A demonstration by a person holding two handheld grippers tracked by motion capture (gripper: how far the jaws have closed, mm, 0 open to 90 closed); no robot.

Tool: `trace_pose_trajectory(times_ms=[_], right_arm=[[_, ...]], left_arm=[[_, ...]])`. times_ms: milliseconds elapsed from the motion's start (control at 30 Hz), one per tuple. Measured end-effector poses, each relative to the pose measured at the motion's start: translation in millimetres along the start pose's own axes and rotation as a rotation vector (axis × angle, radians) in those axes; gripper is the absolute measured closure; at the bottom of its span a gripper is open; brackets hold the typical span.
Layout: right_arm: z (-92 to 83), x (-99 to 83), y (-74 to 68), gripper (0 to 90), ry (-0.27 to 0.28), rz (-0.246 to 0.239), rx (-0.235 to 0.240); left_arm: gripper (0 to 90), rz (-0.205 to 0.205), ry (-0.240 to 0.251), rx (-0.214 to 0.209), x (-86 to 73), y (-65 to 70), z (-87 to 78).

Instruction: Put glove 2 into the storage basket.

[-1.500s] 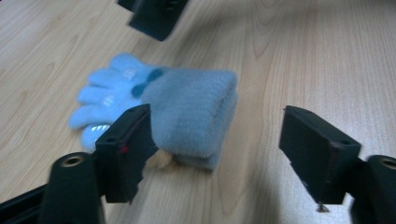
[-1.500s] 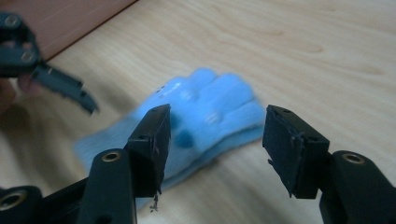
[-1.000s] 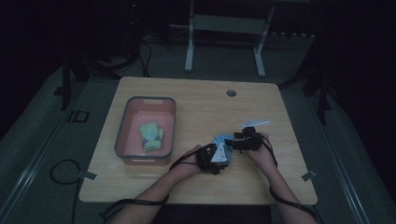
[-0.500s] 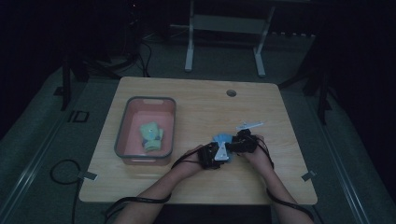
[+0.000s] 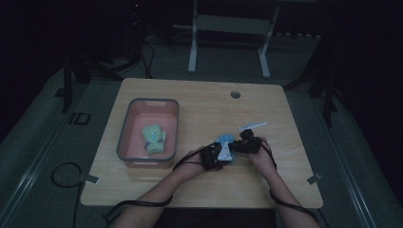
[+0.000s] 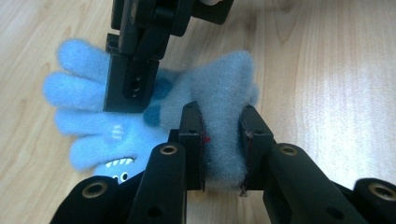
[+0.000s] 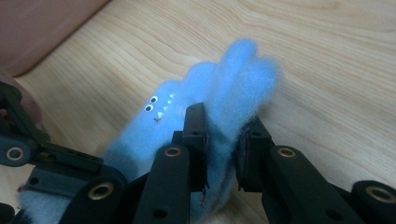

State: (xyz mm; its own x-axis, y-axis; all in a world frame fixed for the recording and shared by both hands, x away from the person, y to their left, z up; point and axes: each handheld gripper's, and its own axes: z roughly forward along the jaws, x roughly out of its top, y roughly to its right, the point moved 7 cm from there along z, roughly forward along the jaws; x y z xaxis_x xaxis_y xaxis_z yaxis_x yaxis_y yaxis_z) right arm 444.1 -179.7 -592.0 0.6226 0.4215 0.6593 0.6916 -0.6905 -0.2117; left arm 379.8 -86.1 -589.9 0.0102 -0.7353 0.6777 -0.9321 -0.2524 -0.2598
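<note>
High view: the blue glove point(image 5: 223, 141) lies stretched between the left tongs point(image 5: 212, 156) and right tongs point(image 5: 246, 145), each just closed, pinching one end.

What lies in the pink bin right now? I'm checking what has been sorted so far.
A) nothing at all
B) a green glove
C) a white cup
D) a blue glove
B: the high view shows a pale green glove lying inside the pink bin, while the blue glove is out on the table, pinched between both grippers.
</note>
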Motion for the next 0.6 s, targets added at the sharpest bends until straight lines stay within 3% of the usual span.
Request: trace_pose_trajectory(times_ms=[200, 600], right_arm=[[-7.2, 11.8, -6.6, 77.4, 0.025, 0.016, 0.037], [-21.7, 40.0, -21.6, 77.6, 0.055, -0.004, 0.07]], left_arm=[[75.6, 0.014, -0.009, 0.015, 6.0, -6.1, -16.8], [75.7, 0.033, -0.005, 0.031, 13.2, -17.9, -47.0]])
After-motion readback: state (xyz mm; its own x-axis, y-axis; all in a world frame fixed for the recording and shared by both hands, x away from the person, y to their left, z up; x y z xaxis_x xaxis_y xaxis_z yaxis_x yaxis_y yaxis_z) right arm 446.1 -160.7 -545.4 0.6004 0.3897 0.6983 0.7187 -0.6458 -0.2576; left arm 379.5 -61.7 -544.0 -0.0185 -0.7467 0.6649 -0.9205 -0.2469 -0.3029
